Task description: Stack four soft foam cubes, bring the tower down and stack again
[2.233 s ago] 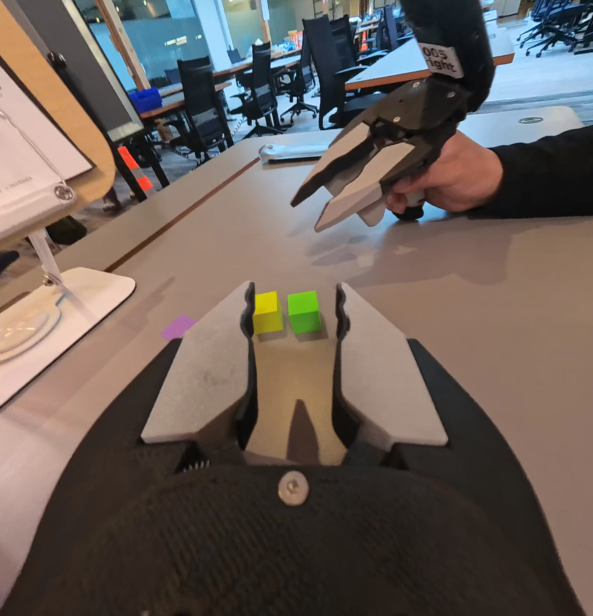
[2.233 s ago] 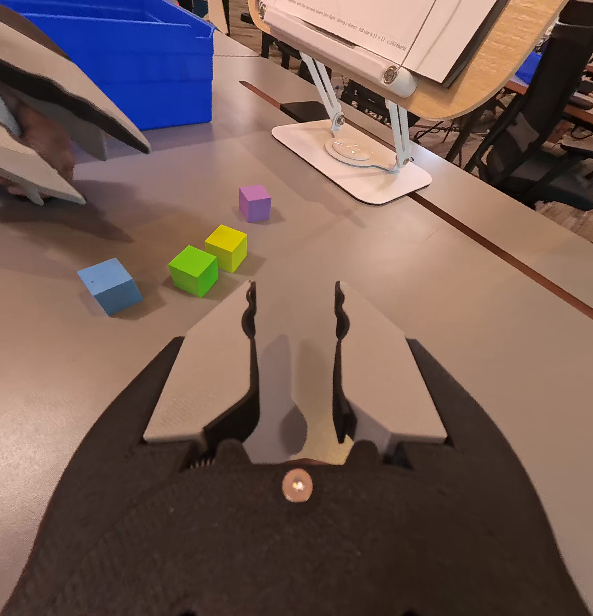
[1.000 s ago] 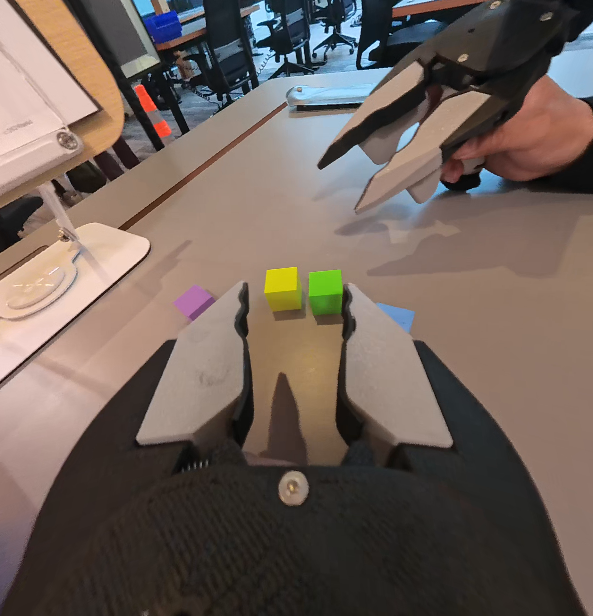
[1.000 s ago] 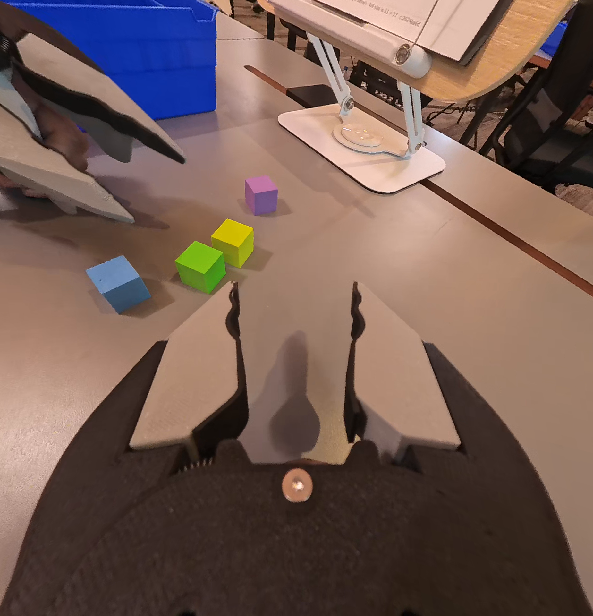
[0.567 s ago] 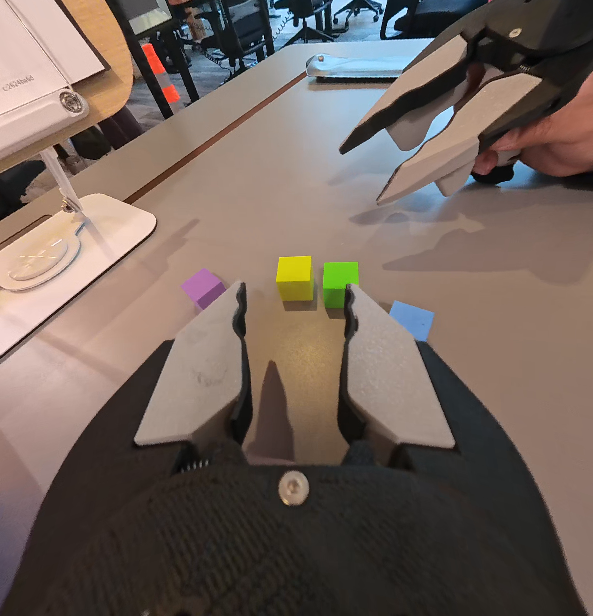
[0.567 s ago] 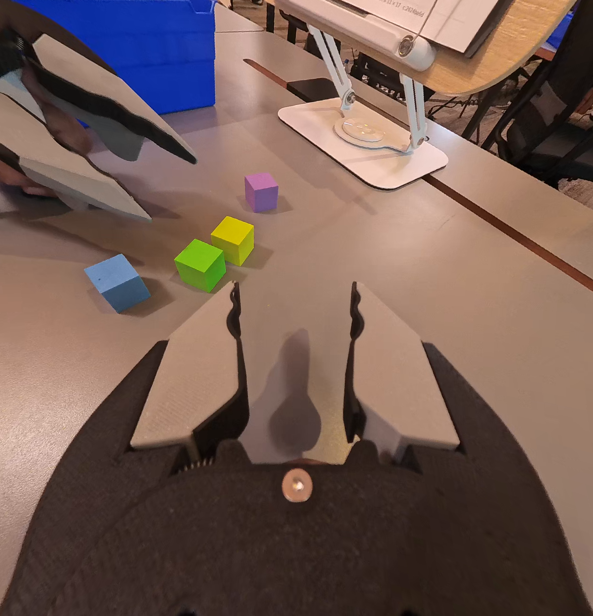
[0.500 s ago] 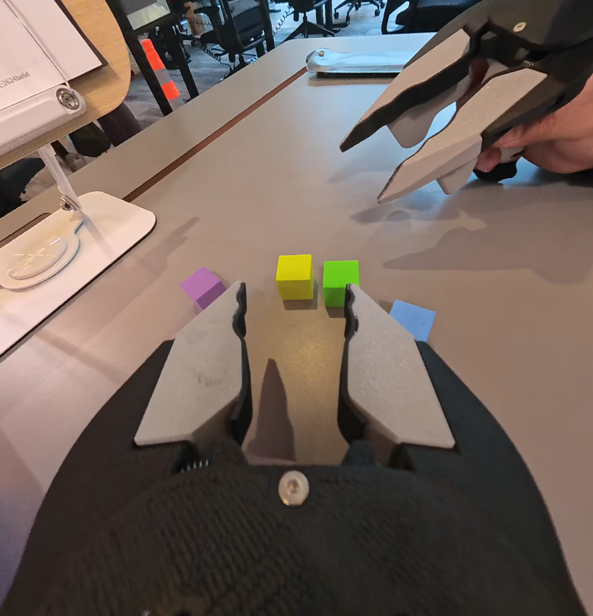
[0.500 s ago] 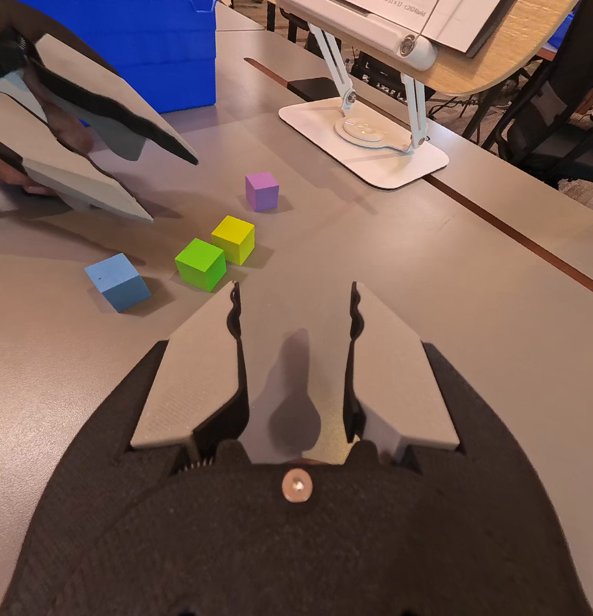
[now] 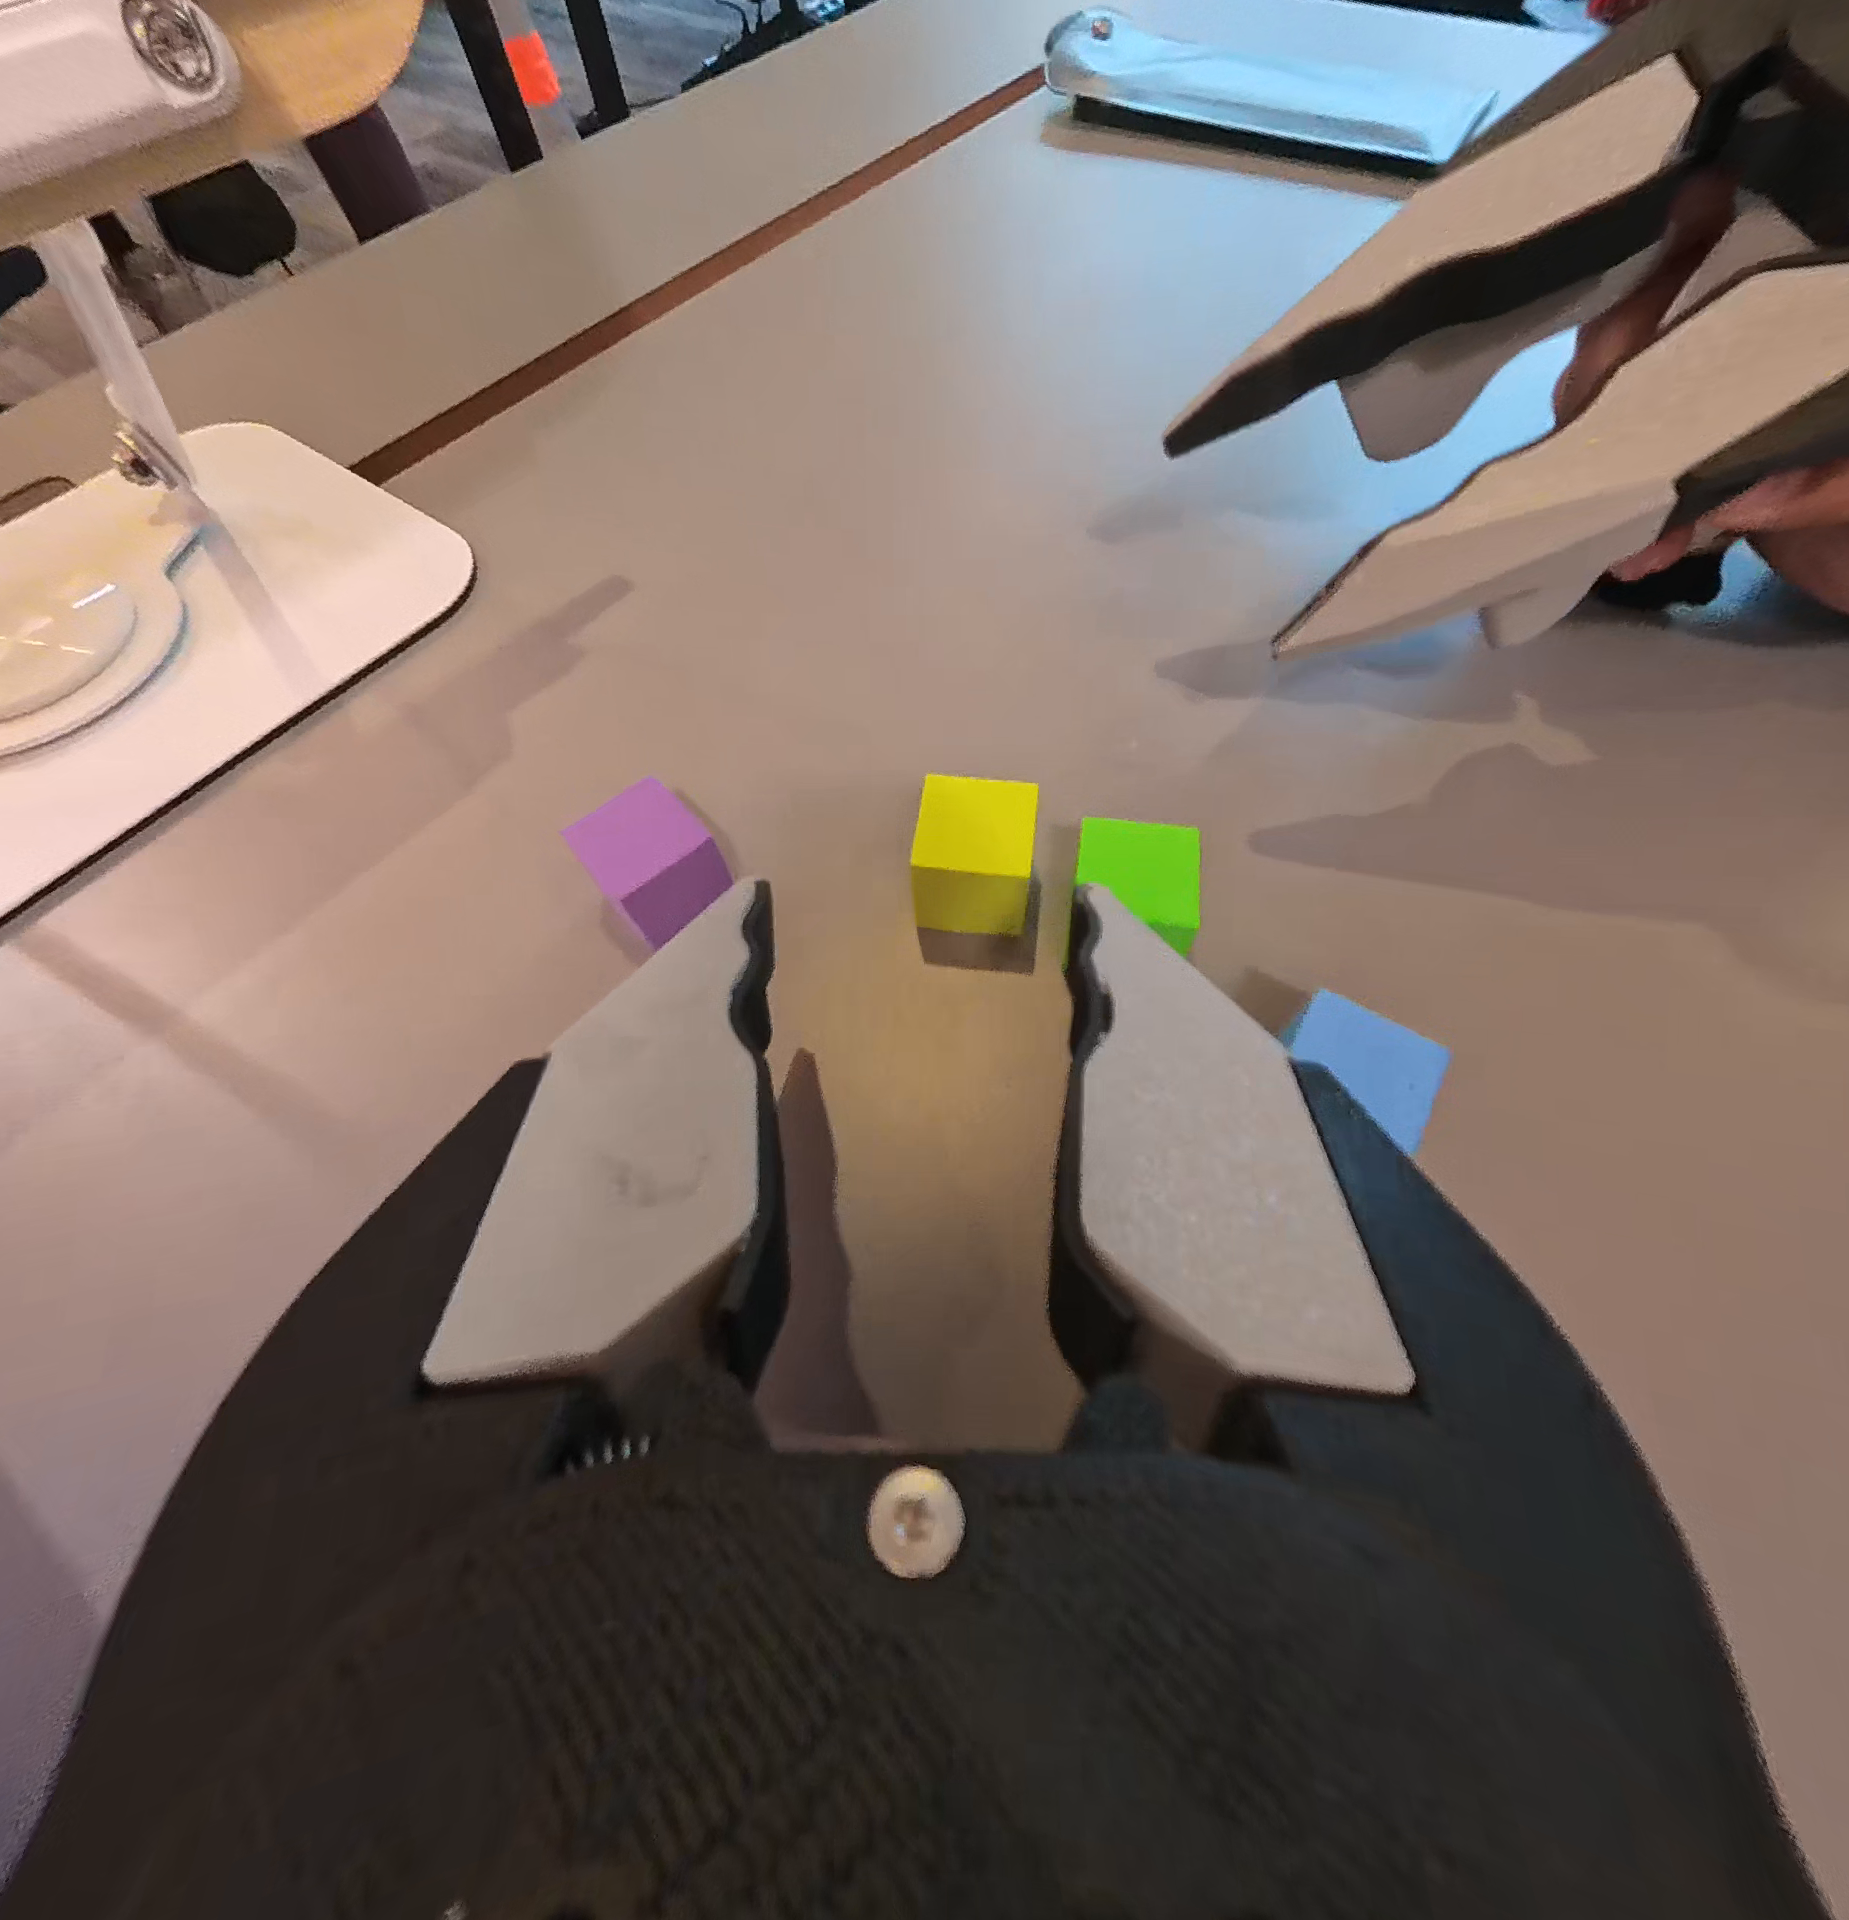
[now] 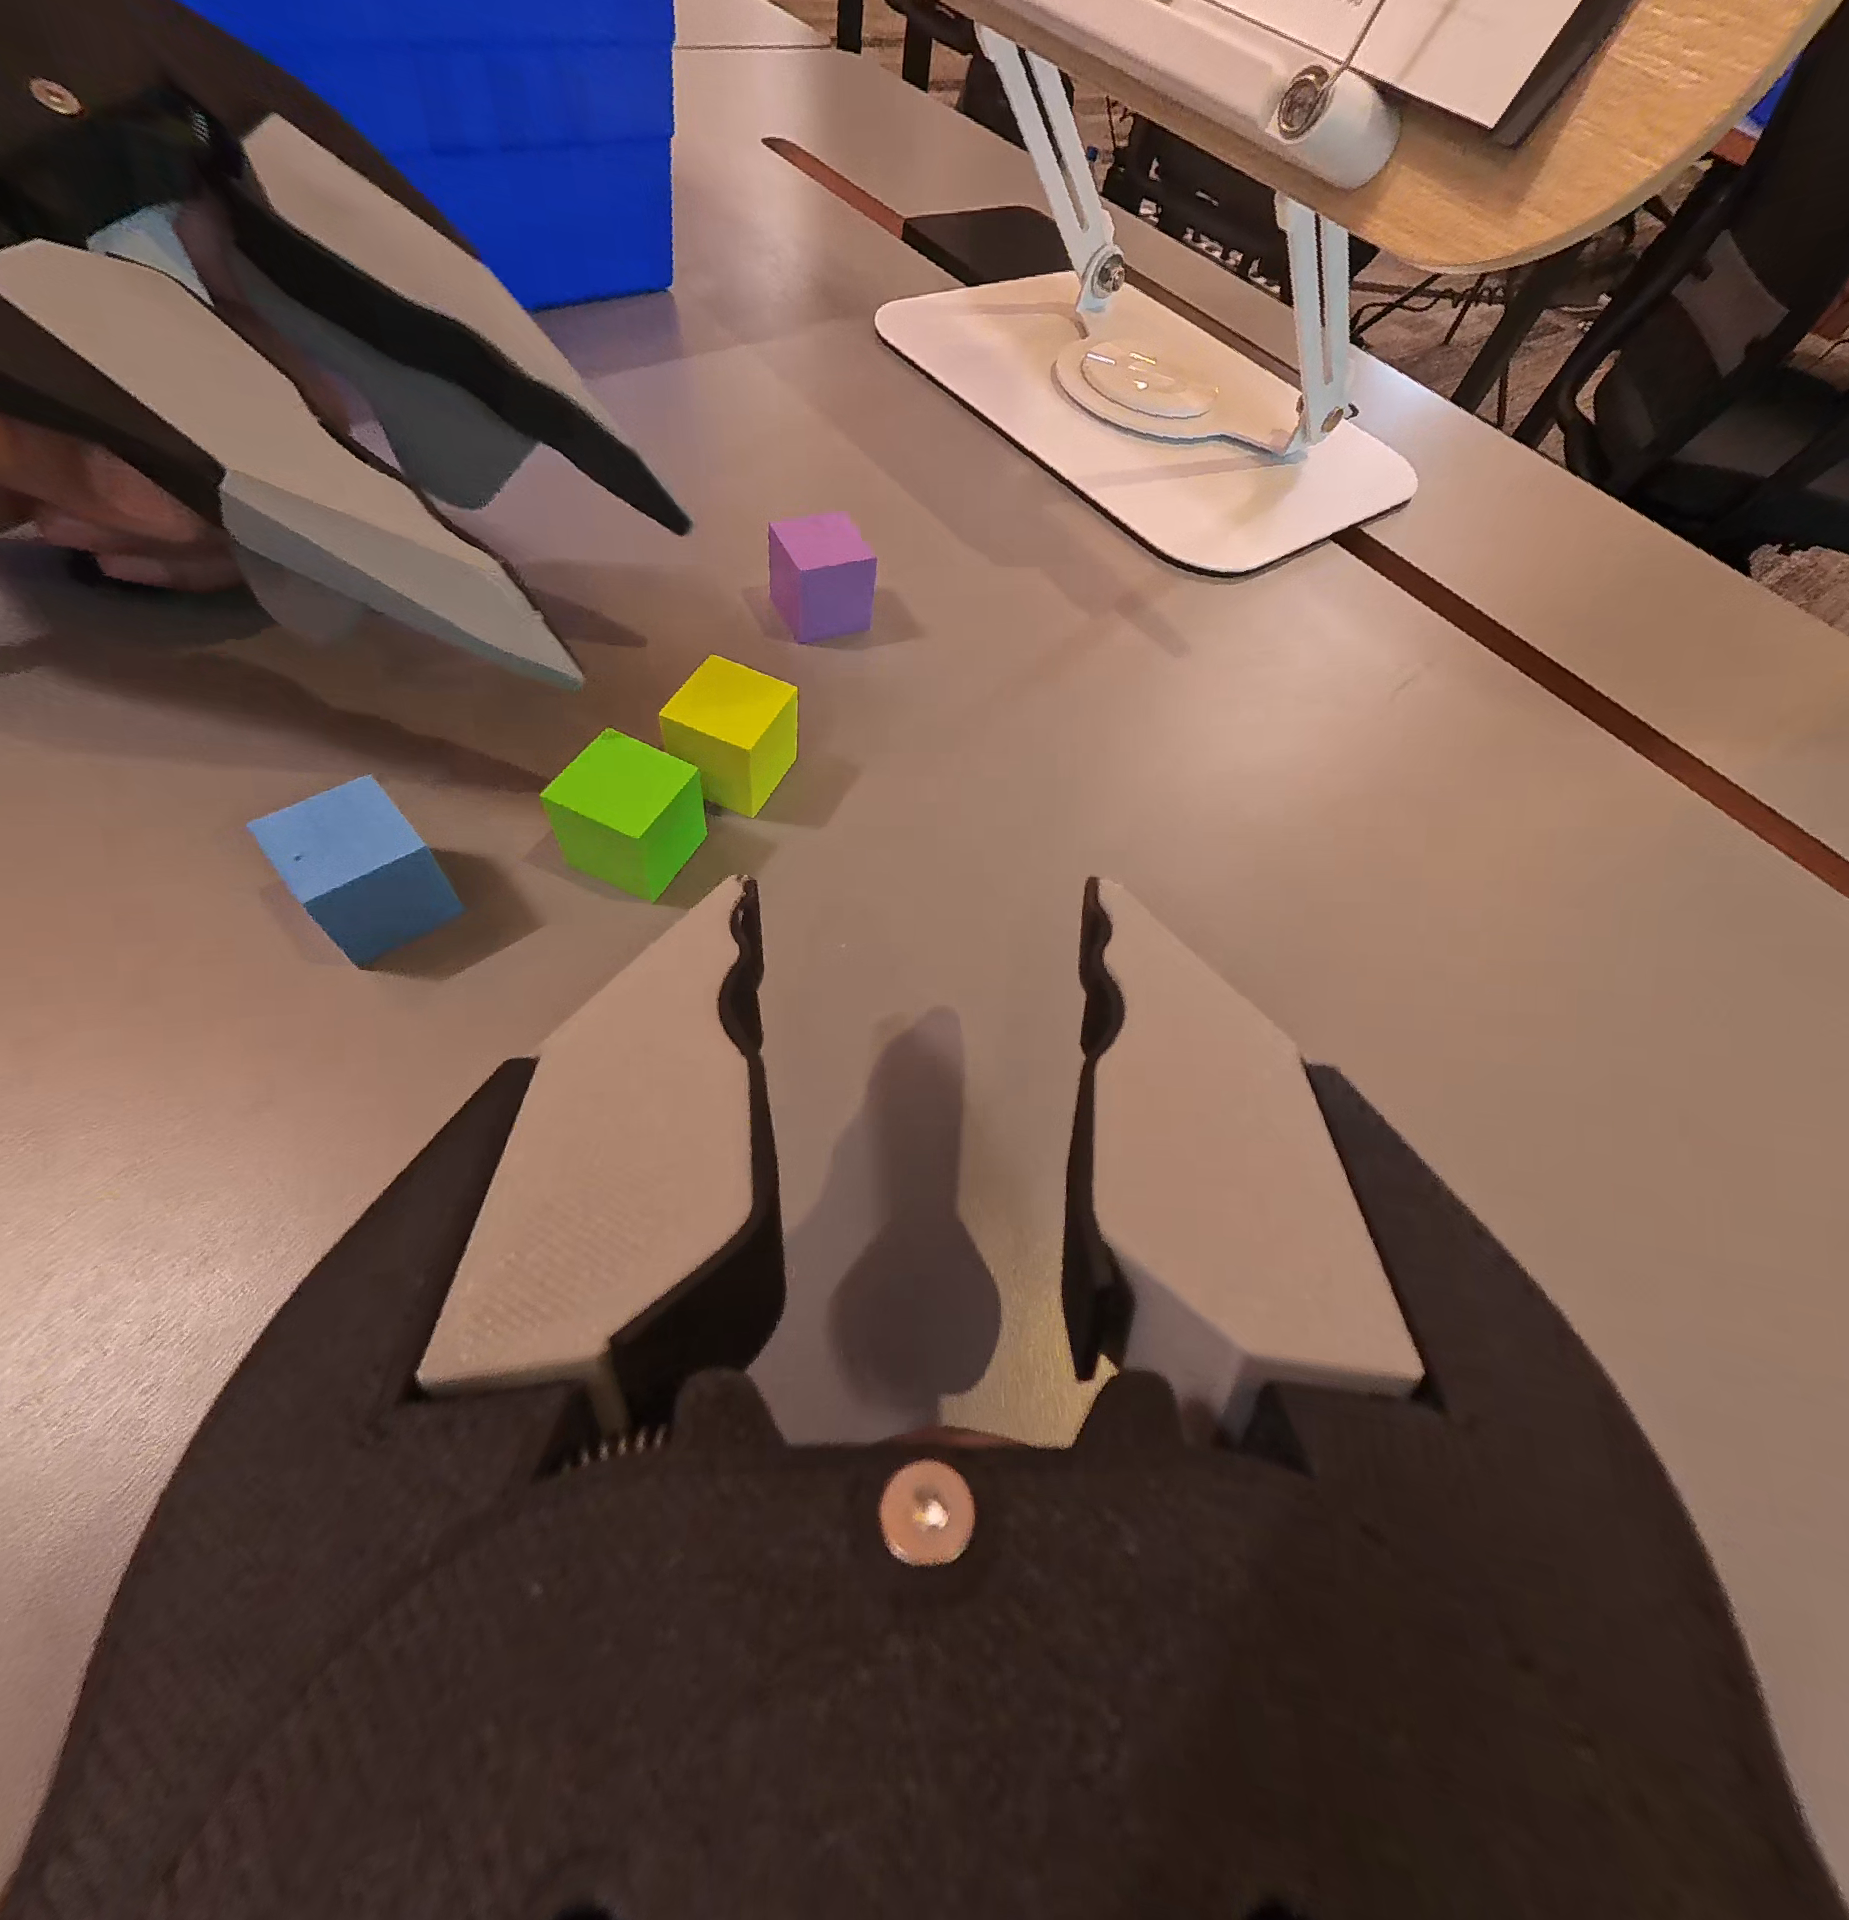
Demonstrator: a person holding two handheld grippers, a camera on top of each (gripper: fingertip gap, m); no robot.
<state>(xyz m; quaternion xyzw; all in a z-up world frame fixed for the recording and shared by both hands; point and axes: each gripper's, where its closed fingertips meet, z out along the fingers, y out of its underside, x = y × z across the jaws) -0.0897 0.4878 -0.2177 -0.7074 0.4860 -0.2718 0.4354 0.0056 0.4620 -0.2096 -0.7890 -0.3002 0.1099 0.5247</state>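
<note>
We hold the left gripper with jaws spread and empty, low over the counter. The yellow cube lies just beyond them, beside the green cube; purple cube left, blue cube right. The right gripper is likewise spread and empty.

Right gripper hovers jaws apart over the table, green cube just beyond, yellow cube touching it, blue cube and purple cube apart.
</note>
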